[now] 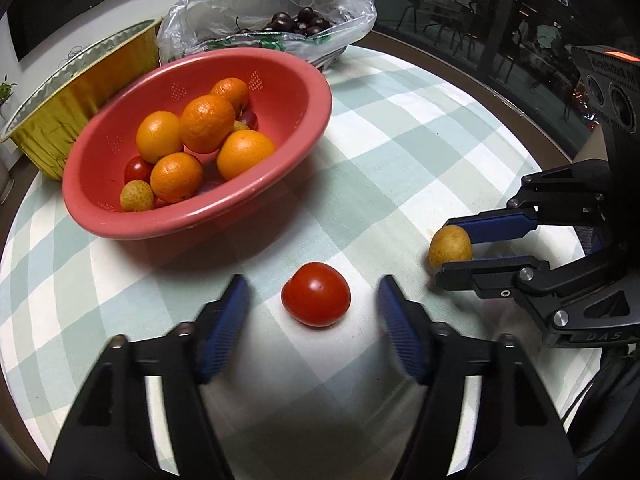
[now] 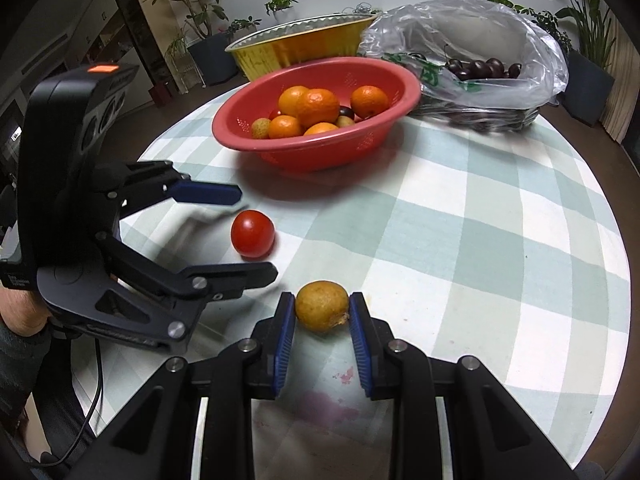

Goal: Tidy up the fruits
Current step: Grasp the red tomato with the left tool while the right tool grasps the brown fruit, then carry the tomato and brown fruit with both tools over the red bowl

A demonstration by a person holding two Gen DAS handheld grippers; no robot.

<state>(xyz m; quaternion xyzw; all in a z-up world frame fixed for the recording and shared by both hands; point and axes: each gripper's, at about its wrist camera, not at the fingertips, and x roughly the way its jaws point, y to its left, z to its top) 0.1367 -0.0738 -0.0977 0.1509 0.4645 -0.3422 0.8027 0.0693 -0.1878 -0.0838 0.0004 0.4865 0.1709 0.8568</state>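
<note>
Holding the little yellow fruit [image 2: 322,306] tight in my right tongs [image 2: 322,312], I look at the red tomato [image 1: 316,300]. It sits on the checked tablecloth [image 1: 400,152], right between the fingers of my left tongs [image 1: 313,312]. Those fingers stand apart and do not touch it. My left hand is nearer to it. The pink bowl [image 1: 288,80] of oranges [image 1: 206,122] waits just behind the tomato.

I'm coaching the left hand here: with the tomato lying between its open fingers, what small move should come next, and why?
Probably close the left gripper on the tomato. The tomato lies on the tablecloth between the pads, with gaps on both sides, so nothing grips it yet. The right gripper already clamps the small yellow-brown fruit.
</note>
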